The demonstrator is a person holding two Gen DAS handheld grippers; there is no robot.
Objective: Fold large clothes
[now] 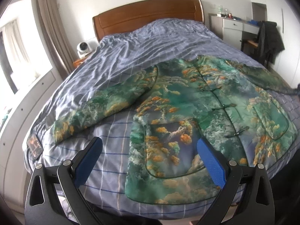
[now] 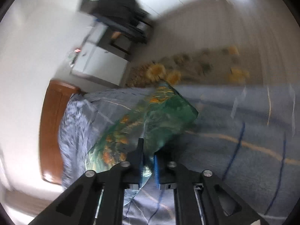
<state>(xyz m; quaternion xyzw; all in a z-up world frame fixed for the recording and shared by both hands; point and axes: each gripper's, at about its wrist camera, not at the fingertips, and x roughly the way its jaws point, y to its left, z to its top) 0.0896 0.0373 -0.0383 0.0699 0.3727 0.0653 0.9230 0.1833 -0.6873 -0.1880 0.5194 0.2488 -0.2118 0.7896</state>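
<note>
Right gripper (image 2: 148, 161) is clamped on the jacket (image 1: 187, 101) sleeve (image 2: 150, 120), left gripper (image 1: 150, 150) held wide, empty, over the near hem; jacket spread on the bed (image 1: 116, 56). Sleeve fold is started; inward carry needed next.

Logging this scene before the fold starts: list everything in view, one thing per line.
jacket: one, green with orange print, spread flat on the bed, frog buttons down the front
duvet: one, blue-grey checked, covers the bed
headboard: one, brown wood, far end of the bed
fan: one, white, on the nightstand beside the headboard
desk: one, white, by the far wall
dark garment: one, black, draped over a chair at the desk
curtain: one, beige, by the window
left tool: open, above the jacket hem
right tool: shut on the jacket's sleeve
</note>
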